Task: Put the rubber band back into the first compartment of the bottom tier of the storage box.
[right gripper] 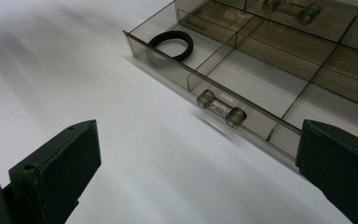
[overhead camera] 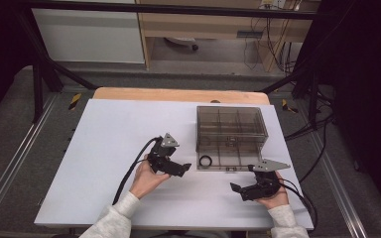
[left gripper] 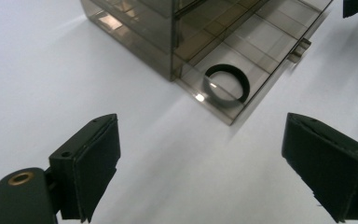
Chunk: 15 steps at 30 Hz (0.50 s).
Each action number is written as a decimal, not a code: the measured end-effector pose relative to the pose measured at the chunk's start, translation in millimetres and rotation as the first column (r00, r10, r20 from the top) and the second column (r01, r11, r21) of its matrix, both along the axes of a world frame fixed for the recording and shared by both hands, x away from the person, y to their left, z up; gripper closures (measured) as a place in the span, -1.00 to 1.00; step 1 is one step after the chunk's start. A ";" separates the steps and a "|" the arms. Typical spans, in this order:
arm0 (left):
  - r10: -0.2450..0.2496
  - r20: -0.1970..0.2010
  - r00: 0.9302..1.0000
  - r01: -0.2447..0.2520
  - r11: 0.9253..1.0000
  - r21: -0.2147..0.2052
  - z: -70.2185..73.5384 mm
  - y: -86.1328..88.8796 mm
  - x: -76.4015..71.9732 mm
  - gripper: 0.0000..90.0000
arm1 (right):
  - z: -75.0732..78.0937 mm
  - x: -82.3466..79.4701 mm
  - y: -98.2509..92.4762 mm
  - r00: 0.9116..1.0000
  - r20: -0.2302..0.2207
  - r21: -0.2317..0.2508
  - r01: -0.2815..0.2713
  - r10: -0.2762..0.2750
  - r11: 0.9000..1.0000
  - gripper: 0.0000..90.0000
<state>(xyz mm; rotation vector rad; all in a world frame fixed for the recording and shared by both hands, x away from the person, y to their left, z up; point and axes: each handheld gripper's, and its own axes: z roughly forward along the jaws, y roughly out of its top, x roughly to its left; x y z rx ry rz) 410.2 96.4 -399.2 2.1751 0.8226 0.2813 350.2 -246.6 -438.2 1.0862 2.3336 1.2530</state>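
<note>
A smoky clear drawer box (overhead camera: 230,126) stands on the white tabletop (overhead camera: 109,144), its bottom drawer (overhead camera: 224,162) pulled out toward me. A black ring (overhead camera: 206,160) lies flat in the drawer's front left compartment; it is also seen as the ring (left gripper: 227,83) and the ring (right gripper: 171,45). My left gripper (overhead camera: 182,168) hovers just left of the drawer, open, with nothing between its pads (left gripper: 98,154). My right gripper (overhead camera: 236,189) sits in front of the drawer, open and empty, facing the drawer's clear handle (right gripper: 221,108).
The box's upper drawers are shut, one showing a clear handle (right gripper: 291,10). Cables (overhead camera: 129,173) trail from both grippers toward me. A wooden table edge (overhead camera: 178,94) runs behind the white top. Black frame bars (overhead camera: 44,69) stand at both sides.
</note>
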 end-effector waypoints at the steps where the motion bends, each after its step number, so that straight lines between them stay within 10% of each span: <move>1: 0.005 0.001 1.000 -0.005 1.000 -0.004 -0.1 3.2 -0.9 -0.76 | -0.1 0.1 0.1 1.000 0.001 0.001 0.003 -0.003 1.000 -0.99; 15: 0.067 0.018 0.998 -0.068 0.998 0.015 -8.3 51.9 -13.5 -0.76 | -0.5 0.3 0.2 1.000 -0.003 -0.013 0.011 -0.011 1.000 -0.97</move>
